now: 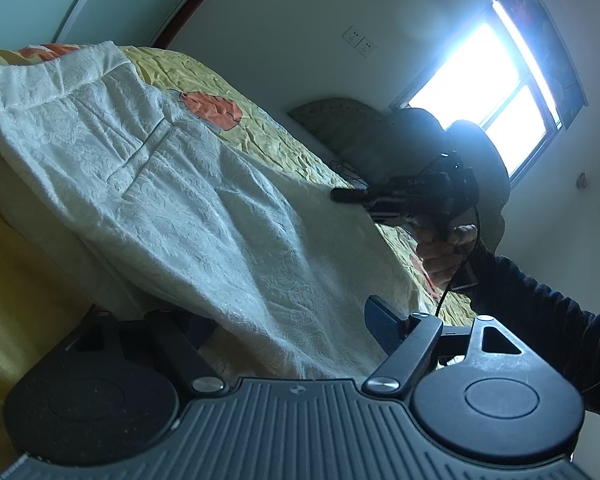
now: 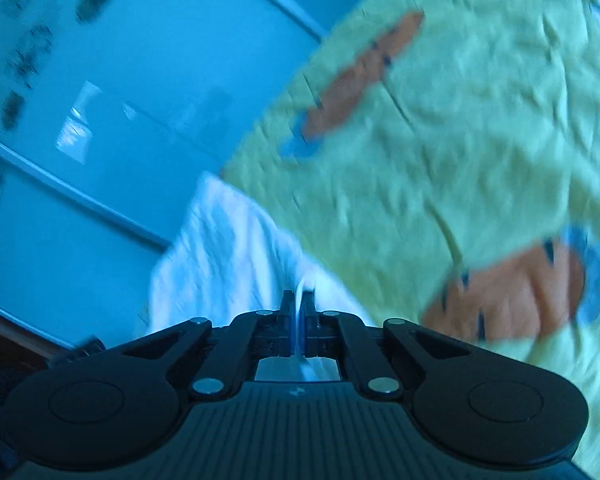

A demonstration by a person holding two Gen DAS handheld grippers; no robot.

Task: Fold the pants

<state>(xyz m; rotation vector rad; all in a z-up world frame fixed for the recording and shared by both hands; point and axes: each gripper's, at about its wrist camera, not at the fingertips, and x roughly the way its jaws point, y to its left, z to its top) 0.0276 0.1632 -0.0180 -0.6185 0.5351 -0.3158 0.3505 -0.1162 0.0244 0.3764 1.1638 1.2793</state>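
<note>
Right tool [image 2: 298, 300]: fingers pressed together on a thin fold of the white pants [image 2: 228, 256], cloth pinched between the pads and running back into the tool body. View blurred. Left tool [image 1: 296, 320]: fingers spread wide, right finger [image 1: 384, 326] bare, left one mostly hidden under the pants [image 1: 172, 200], which drape across the gap; no grip seen. From the left wrist view the right tool [image 1: 350, 195] sits at the far edge of the pants, held by the person's hand [image 1: 444, 248]. Pants are textured white, spread over a bed with a yellow bedspread [image 1: 260, 120] with orange patches [image 1: 212, 110]. Bright window [image 1: 488, 92] and wall socket [image 1: 359, 42] behind.
</note>
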